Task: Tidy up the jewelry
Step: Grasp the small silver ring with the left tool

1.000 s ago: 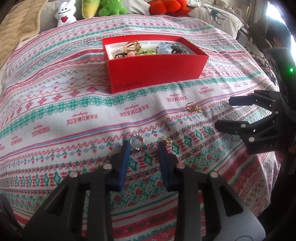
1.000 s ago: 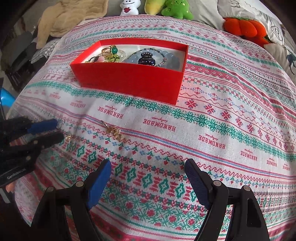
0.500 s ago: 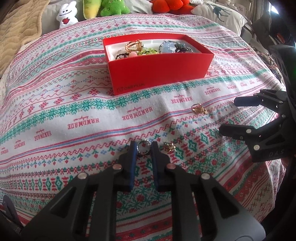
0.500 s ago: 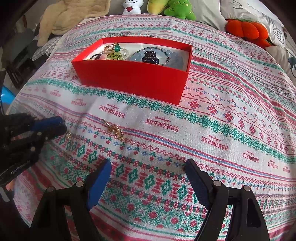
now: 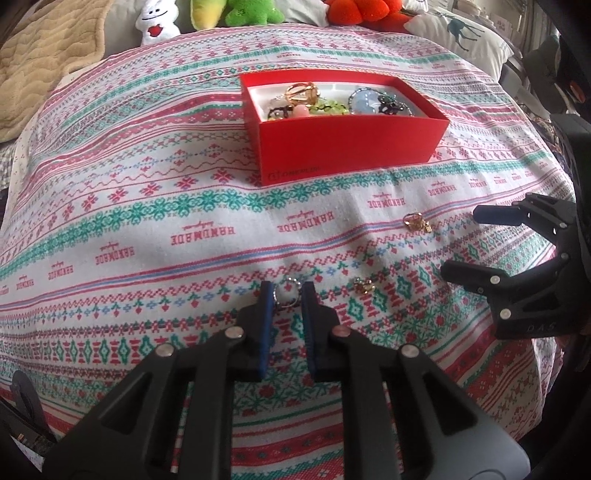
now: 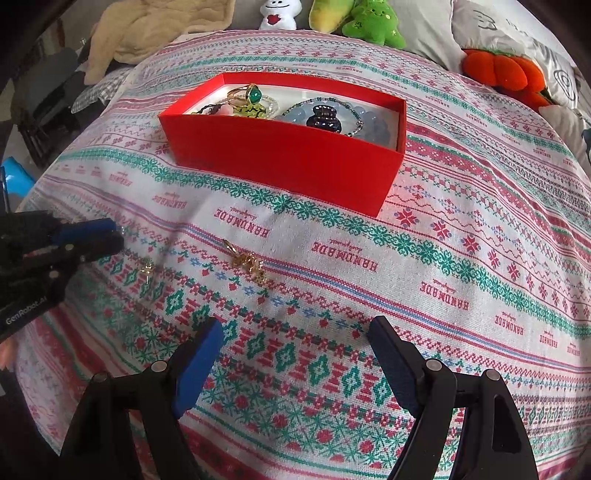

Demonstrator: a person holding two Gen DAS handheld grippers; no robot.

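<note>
My left gripper (image 5: 287,295) is shut on a small silver ring (image 5: 290,293), held just above the patterned cloth (image 5: 147,229). It also shows at the left edge of the right wrist view (image 6: 99,240). A small gold piece (image 5: 364,285) lies to its right, also seen in the right wrist view (image 6: 147,266). A gold chain piece (image 5: 416,221) lies farther right, in front of my right gripper (image 6: 295,354), which is open and empty. The red box (image 5: 351,147) at the back holds rings and bead bracelets.
Plush toys (image 5: 251,13) and pillows (image 5: 461,33) line the far edge of the bed. A beige blanket (image 5: 44,66) lies at the back left. The right gripper's body (image 5: 517,266) stands at the right side of the cloth.
My left gripper has closed on the silver ring and lifted it slightly. The right gripper has stayed open and nearly still.
</note>
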